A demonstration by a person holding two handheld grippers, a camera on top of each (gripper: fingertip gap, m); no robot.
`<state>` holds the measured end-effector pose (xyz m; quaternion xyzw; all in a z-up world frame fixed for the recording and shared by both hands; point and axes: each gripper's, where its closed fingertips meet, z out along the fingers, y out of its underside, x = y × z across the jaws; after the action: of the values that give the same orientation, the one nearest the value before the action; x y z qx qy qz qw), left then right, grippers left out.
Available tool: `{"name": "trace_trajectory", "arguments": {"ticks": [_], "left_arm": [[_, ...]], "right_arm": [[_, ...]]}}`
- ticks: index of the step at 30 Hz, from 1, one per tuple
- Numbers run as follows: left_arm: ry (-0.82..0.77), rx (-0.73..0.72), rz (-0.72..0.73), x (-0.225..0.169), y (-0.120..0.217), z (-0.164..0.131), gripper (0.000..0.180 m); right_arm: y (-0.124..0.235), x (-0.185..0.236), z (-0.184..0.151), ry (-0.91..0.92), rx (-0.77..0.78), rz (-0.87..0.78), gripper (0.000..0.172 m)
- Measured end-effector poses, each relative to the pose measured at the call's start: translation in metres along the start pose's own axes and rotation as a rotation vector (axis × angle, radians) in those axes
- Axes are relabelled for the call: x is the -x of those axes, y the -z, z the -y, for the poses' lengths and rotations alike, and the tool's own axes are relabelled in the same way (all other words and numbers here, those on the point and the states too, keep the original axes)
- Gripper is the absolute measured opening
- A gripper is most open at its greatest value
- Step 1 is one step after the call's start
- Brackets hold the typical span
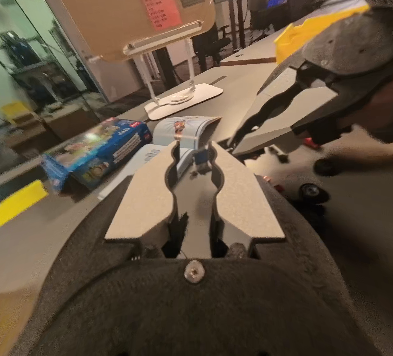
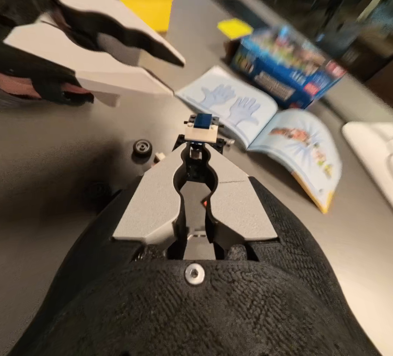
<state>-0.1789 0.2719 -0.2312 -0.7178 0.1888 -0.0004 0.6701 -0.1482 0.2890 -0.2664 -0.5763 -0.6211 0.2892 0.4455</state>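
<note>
- Gripping a small brick model (image 2: 201, 128) of black, white and blue pieces, the right gripper (image 2: 195, 150) has its jaws nearly closed on the model's black base, just above the table (image 2: 63, 154).
- The left gripper (image 1: 193, 146) stands partly open and holds nothing; through its gap the model (image 1: 202, 157) shows beyond the tips, apart from them.
- An open booklet (image 2: 265, 124) lies just beside the model, a blue box (image 2: 282, 73) behind it, and a loose black wheel (image 2: 143, 147) to the model's left.
- Risk, as a judgement: the hold is on a narrow end of the model, so a twist or a knock from the other gripper could pop bricks apart or lever it out of the jaws.
- Both views are motion-blurred, which makes the contact hard to judge.
- Only the right wrist view shows the grip on the model and the wheel.
- Only the left wrist view shows a white stand (image 1: 182, 99) holding a brown board, and the yellow bin (image 1: 314, 31) behind the right gripper (image 1: 240, 139).
</note>
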Motion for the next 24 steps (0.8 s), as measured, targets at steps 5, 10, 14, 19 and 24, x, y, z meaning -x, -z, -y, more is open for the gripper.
{"name": "trace_trajectory", "arguments": {"ticks": [5,10,14,19,24], "left_arm": [[0.324,-0.052,-0.13,0.001,0.004,0.008,0.055],[0.61,-0.086,-0.355,-0.013,0.008,0.016,0.07],[0.66,-0.152,-0.568,-0.034,0.019,0.032,0.027],[0.639,-0.115,-0.546,-0.033,0.016,0.026,0.016],[0.591,-0.105,-0.463,-0.027,0.012,0.023,0.016]], "right_arm": [[0.014,0.014,0.03,0.217,-0.183,-0.068,0.009],[0.031,0.036,0.057,0.397,-0.361,-0.095,0.008],[0.038,0.04,0.063,0.394,-0.416,-0.075,0.008],[0.026,0.034,0.052,0.332,-0.322,-0.074,0.008],[0.024,0.03,0.052,0.196,-0.338,-0.032,0.008]]}}
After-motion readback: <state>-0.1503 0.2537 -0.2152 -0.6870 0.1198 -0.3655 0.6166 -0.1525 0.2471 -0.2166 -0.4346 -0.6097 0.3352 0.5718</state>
